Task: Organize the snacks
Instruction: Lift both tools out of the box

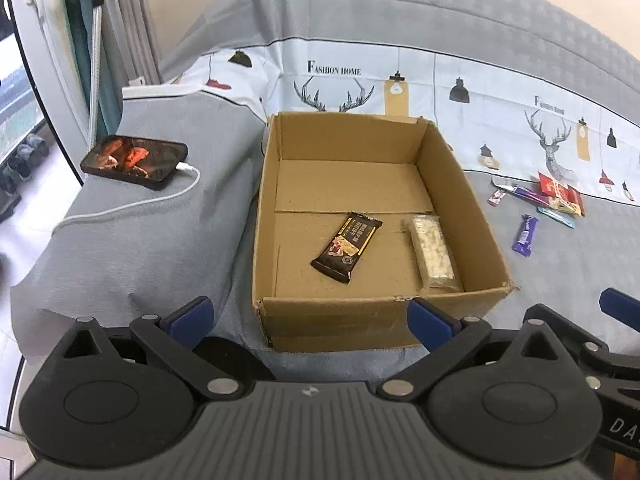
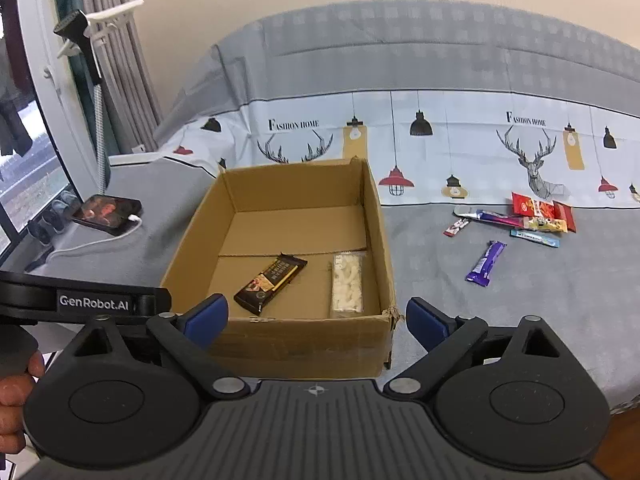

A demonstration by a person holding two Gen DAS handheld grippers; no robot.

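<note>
Both the left gripper [image 1: 312, 316] and right gripper [image 2: 316, 316] gape empty; right of the cardboard box [image 2: 376, 216], approach the purple bar [image 2: 486, 262] lengthwise.

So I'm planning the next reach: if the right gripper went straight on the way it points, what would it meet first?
Probably the cardboard box: its near wall sits right between the open fingers of the right gripper. Depth is unclear, so it might clear the rim and land near the clear-wrapped white snack inside.

Left gripper [image 1: 308, 316], right gripper [image 2: 316, 320] — jaws wide apart, empty, angled downward.
</note>
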